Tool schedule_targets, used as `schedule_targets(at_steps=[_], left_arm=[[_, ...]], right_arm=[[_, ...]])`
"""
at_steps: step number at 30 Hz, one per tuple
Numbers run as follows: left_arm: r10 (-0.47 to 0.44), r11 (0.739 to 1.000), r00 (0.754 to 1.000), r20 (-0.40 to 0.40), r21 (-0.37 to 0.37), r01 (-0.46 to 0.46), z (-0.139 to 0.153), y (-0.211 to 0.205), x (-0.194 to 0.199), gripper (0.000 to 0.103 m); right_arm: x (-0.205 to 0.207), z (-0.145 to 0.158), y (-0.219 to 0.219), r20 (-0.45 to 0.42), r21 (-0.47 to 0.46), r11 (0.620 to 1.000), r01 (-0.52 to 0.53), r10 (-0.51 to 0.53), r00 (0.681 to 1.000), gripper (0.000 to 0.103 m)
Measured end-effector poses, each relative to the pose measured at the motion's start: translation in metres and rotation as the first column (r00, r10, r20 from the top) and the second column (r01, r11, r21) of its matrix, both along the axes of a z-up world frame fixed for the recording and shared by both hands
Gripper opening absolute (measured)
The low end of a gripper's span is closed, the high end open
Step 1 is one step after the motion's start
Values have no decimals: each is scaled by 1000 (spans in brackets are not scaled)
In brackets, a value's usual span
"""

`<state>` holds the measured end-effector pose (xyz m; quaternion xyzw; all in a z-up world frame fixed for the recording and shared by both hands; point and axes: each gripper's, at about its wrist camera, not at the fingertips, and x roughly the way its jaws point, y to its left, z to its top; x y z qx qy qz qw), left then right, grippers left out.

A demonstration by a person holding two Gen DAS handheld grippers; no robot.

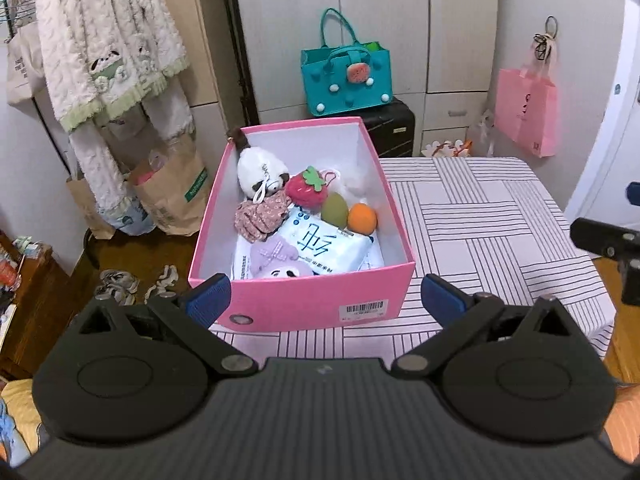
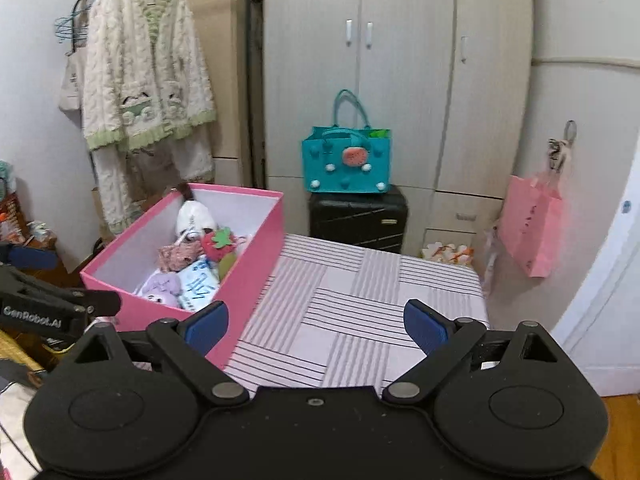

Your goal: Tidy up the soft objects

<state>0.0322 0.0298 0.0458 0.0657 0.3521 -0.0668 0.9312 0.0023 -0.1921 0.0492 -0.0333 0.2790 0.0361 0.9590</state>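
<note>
Now pink box [image 1: 304,296] at table [image 1: 480,216] left edge; right half bare.

Matt pink cardboard box [image 1: 304,300] on striped cloth table cover [image 1: 480,220].

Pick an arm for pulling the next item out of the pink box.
Left. The left claw, open, faces the pink box head-on. The right claw, also open, hovers over bare striped tablecloth, box off to its left.

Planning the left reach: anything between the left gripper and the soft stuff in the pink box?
Only the pink box near wall; left gripper sits open just before it. The box has no lid, so the wipes pack and strawberry plush are reachable from above.
</note>
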Motion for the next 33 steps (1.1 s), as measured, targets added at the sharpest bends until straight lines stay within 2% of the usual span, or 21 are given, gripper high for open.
schedule_targets(at_steps=[5,8,10,14,18,25,33], left_arm=[[9,997,1000,0,73,-9,-4,-13,0,103],[17,989,1000,18,149,-20,-6,-24,-1,103],[22,984,999,46,175,-30,-8,-28,-4,103],[22,992,999,48,124,-28,-7,-25,-8,103],[23,997,999,33,74,-25,-8,-22,-13,103],[59,998,998,35,28,-60,-12,-18,-18,103],[47,999,998,42,-13,-47,-12,-19,-26,103]], right_arm=[[1,-6,1,-19,-28,998,62,-63,998,97],[-1,-11,5,-14,-65,994,86,-87,996,97],[-2,-13,4,-16,-58,994,91,-92,996,97],[-3,-17,1,-37,-31,996,89,-91,995,97],[-5,-21,-1,-39,-46,992,119,-121,992,97],[-11,-23,-10,-67,-1,990,143,-143,988,97],[-26,-19,-3,-51,-5,994,110,-110,993,97]])
